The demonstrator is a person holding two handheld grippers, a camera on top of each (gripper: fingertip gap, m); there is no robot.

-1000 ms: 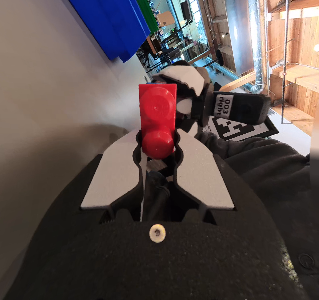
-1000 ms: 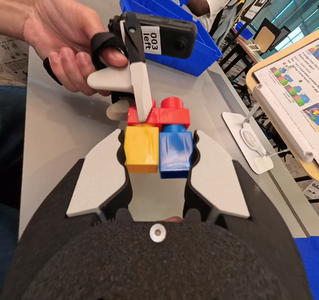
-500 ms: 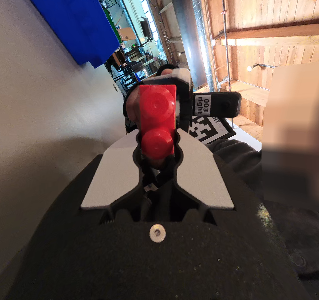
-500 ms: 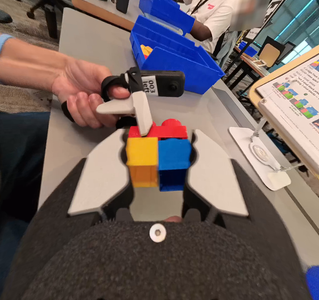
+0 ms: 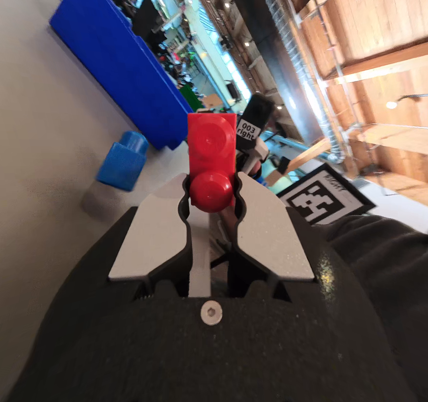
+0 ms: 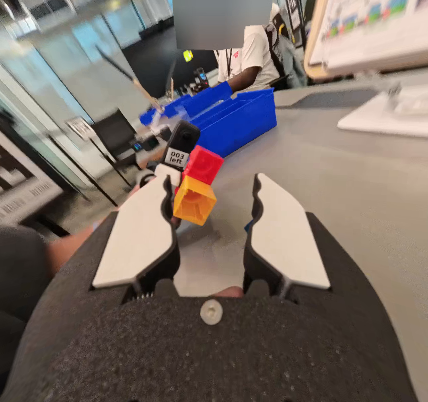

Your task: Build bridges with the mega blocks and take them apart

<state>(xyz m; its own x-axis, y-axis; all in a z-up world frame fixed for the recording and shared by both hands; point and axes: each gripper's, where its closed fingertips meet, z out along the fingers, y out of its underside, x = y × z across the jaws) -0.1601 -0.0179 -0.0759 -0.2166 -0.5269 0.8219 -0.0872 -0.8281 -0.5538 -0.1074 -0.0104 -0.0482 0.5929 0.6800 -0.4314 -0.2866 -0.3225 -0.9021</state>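
Red block [image 5: 211, 150] sits clamped in the left gripper [image 5: 211, 194], a yellow block [image 6: 194, 202] stuck beneath it. Right gripper [image 6: 210, 194] gapes empty. Blue block [image 5: 122, 161] lies on the table [image 5: 46, 136] by a bin [image 5: 115, 66].

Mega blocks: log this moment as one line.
left gripper: shut on red block | yellow block: attached under red | right gripper: open, empty | blue block: loose by table, blurred
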